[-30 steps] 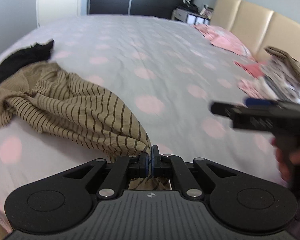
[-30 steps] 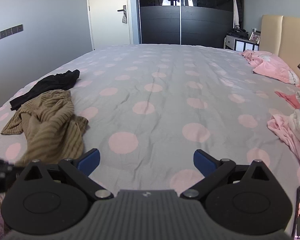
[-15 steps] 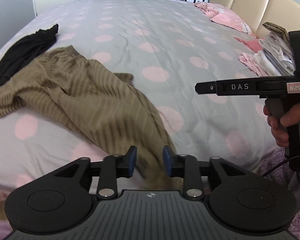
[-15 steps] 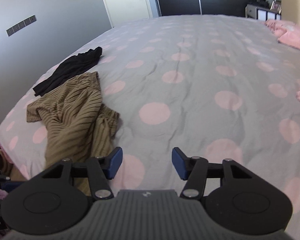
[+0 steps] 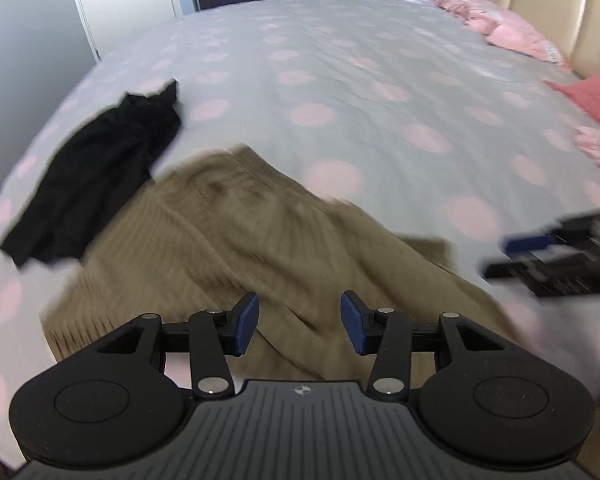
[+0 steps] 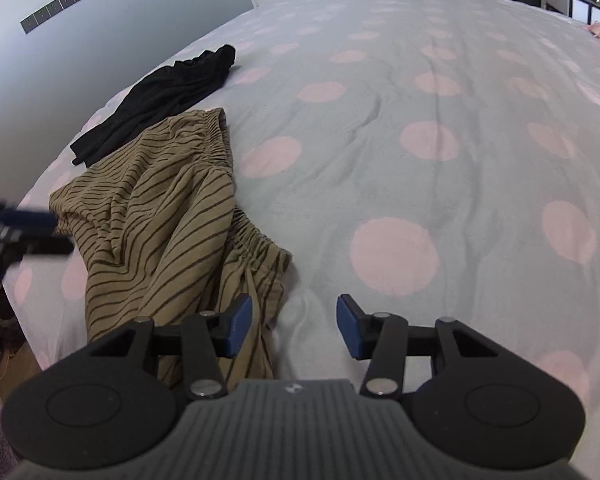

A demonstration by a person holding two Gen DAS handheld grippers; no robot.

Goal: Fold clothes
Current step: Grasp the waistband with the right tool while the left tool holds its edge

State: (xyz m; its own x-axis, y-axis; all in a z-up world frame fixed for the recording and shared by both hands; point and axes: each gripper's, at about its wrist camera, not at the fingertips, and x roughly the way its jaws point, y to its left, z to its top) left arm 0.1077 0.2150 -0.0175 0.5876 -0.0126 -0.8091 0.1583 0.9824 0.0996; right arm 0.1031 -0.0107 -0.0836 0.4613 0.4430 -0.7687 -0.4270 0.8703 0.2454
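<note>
The step in hand looks like taking a fresh hold on the olive-brown, dark-striped cotton garment [image 6: 156, 216] to spread it flat before folding. To do it well, each gripper should bite 1 corner of the gathered elastic waistband, seen at 9 o'clock of the right gripper [image 6: 294, 330], then pull outward so the cloth opens without twisting.

The left gripper [image 5: 299, 326] hovers over the garment, its jaws having just been opening, with only loose cloth below and nothing pinched. The right gripper's jaws have just been closing, yet stand apart with nothing between them, over the garment's edge and the bedsheet.

The garment lies crumpled near the foot edge of the grey bedsheet with pink dots [image 6: 420, 80], touching a black cloth [image 6: 168, 96] at its 11 o'clock.
</note>
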